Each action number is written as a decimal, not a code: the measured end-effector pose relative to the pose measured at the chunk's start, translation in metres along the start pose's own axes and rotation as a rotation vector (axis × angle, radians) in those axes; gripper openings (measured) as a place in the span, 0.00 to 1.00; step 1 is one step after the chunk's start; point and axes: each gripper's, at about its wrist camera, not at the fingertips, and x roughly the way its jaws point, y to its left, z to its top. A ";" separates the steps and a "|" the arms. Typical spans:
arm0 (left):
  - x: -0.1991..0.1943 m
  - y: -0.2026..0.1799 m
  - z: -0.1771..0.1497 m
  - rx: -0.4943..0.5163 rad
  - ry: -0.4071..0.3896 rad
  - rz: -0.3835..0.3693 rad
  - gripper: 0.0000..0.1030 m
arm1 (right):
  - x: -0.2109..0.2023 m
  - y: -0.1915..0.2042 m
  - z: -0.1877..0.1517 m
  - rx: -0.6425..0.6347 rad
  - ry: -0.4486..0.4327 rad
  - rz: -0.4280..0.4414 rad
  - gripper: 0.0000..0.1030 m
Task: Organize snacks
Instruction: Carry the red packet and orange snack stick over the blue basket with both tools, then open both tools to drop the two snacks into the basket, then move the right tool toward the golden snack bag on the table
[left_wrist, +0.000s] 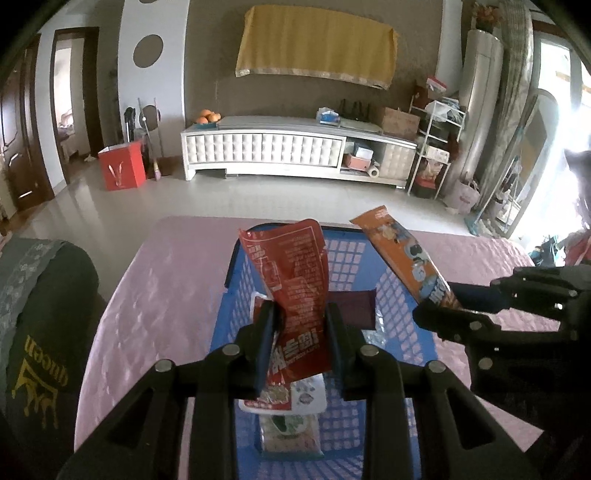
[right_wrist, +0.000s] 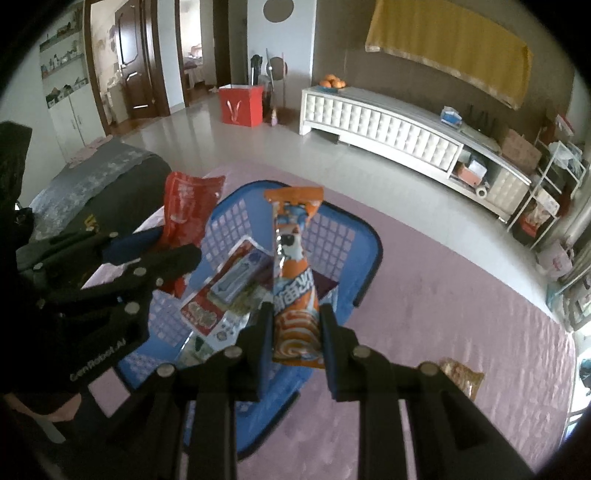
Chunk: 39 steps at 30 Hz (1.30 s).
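Both hand-held grippers are carrying a snack over the blue plastic lattice basket (left_wrist: 354, 258) that is sitting on the pink quilted tabletop (left_wrist: 155, 288). On my left gripper (left_wrist: 300, 332) the jaws are standing narrow, pinching the lower part of a flat red foil snack pouch (left_wrist: 291, 273), which is rising upright toward twelve o'clock in the left wrist view. On my right gripper (right_wrist: 293, 332) the jaws are clamping the bottom end of a long orange snack wrapper with a cartoon print (right_wrist: 295, 273), also pointing up toward twelve o'clock; in the left view that same wrapper is showing at about two o'clock. Already lying inside the basket are several flat packets: a red-and-white packet (right_wrist: 207, 306), a pale green one (left_wrist: 290, 432), and a dark purple one (left_wrist: 352, 306). Out on the tabletop at around four o'clock in the right view, a small gold-brown packet (right_wrist: 461, 374) is lying outside the basket. I am judging this as the drop-off step, with both snacks hanging above the basket. Next I would be lowering each hand toward the basket floor, finding free space beside the packets, and then opening the jaws. After that, the gold-brown packet would be waiting for collection.
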 end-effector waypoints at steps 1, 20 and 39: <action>0.003 0.002 0.001 0.005 -0.001 0.003 0.26 | 0.003 0.000 0.003 -0.001 0.002 -0.002 0.27; -0.044 -0.001 -0.011 0.038 -0.020 0.079 0.67 | -0.018 -0.013 -0.013 0.013 -0.009 -0.067 0.78; -0.101 -0.108 -0.001 0.173 -0.113 -0.007 0.73 | -0.112 -0.061 -0.042 0.106 -0.140 -0.119 0.78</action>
